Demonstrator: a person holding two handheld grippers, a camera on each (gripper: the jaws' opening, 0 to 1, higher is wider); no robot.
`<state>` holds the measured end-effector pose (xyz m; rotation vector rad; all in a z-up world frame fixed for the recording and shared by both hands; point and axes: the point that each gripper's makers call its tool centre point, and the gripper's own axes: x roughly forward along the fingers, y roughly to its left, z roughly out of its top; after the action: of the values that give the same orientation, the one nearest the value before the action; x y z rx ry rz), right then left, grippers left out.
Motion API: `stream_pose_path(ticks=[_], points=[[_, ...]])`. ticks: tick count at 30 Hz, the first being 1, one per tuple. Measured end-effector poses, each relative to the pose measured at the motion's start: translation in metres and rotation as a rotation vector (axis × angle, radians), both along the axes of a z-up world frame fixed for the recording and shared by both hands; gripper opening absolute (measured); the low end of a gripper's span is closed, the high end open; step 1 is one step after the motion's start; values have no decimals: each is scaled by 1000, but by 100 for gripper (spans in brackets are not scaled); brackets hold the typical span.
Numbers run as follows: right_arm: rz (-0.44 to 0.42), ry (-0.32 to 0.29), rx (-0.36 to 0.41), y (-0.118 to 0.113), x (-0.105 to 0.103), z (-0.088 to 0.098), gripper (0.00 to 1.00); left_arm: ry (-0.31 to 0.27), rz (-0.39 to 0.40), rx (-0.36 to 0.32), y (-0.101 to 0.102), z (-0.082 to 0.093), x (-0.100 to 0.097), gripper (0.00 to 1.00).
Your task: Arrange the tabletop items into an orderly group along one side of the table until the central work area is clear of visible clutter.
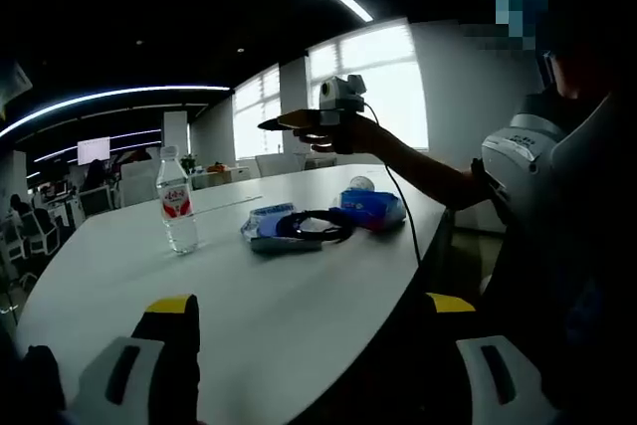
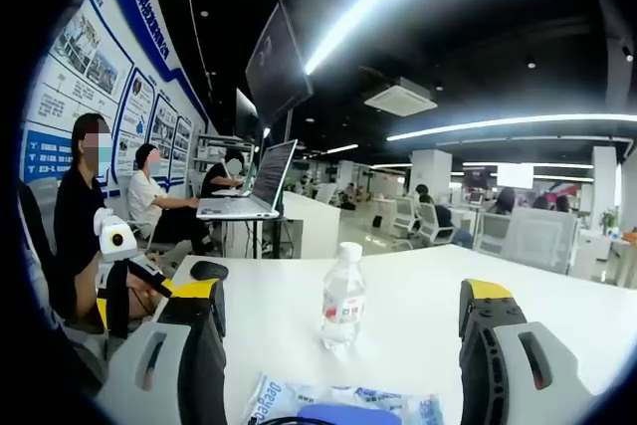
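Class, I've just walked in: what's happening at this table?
A person holds a gripper in each hand above a white table. Both the left gripper and the right gripper are open and grasp nothing. A water bottle stands upright; nearby lie a blue packet, a black cable and a blue pouch.

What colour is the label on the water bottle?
Red and white label on the water bottle, clearest in the left gripper view.

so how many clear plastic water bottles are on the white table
1. The clear plastic water bottle with a red label stands upright on the white table, left of the blue packets; the right gripper view shows it too.
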<state>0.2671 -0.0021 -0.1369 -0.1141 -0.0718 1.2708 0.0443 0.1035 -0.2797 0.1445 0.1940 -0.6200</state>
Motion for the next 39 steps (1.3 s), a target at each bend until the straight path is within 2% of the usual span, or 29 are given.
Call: stream_pose_path(ticks=[8,13,16,20,27,33,39], points=[[-41,-17,24,-30,-2,8,94,-4,-9,-3,-3,1,5,95],[-72,-26,19,-46,-2,4,94,-16,-35,8,-9,3,5,100],[-100,-30,-5,-55,0,-3,93,-15,-44,10,-11,4,5,100],[-113,-15,0,-67,-1,-6,92,-10,-37,7,-10,3,7,100],[-145,-18,25,-87,-2,0,92,-7,-39,2,-12,3,8,100],[-170,-35,17,-102,0,4,92,-7,-37,2,-12,3,9,100],[-191,-35,-6,-117,-2,-2,92,-14,-47,5,-15,2,9,100]])
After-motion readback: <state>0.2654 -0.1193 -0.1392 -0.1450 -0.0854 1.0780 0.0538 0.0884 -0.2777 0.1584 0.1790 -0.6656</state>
